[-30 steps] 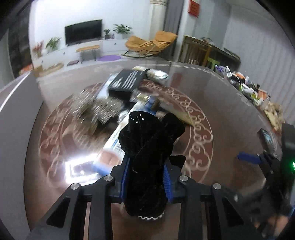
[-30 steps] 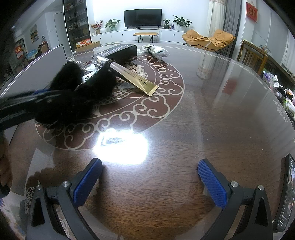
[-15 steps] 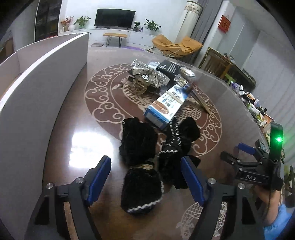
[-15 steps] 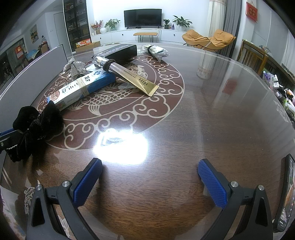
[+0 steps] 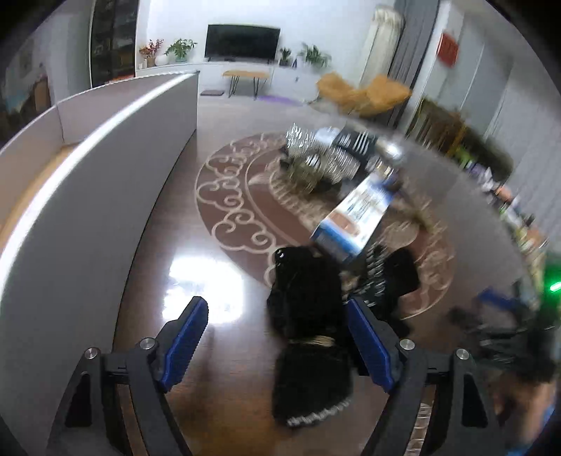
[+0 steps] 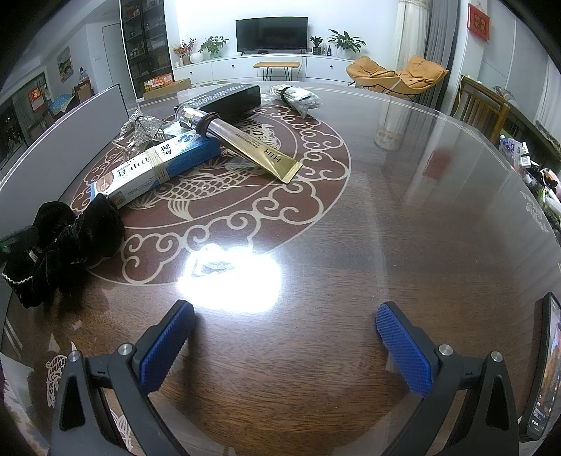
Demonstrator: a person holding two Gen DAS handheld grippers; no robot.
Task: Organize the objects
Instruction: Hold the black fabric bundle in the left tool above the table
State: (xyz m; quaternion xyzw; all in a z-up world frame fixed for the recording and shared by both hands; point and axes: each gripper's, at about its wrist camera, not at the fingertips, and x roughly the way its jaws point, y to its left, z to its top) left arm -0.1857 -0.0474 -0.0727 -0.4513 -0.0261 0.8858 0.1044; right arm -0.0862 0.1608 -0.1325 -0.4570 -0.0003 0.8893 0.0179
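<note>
The left gripper is opening its jaws above the table; the black bow lies between the blue pads, close by the right pad, and in this blurred view I cannot tell whether that pad touches it. The bow rests on the table and looks released, set down beside the grey box that stands along the left, probably the bin meant for sorted things. Beyond the bow a blue carton lies with its near end just by the velvet, and a silver bow lies further back, smeared by motion.

From the right wrist, the right gripper hangs with jaws wide and nothing between them, over bare wood near a bright glare. It seems to be waiting its turn. The black bow sits at far left, next to the carton, which a gold tube leans across; a black case and a plastic packet lie behind. A phone stands at the right edge.

The table is dark, glossy, round, with a cloud-and-fish inlay. It stands in a living room with a television, plants and an orange lounger.
</note>
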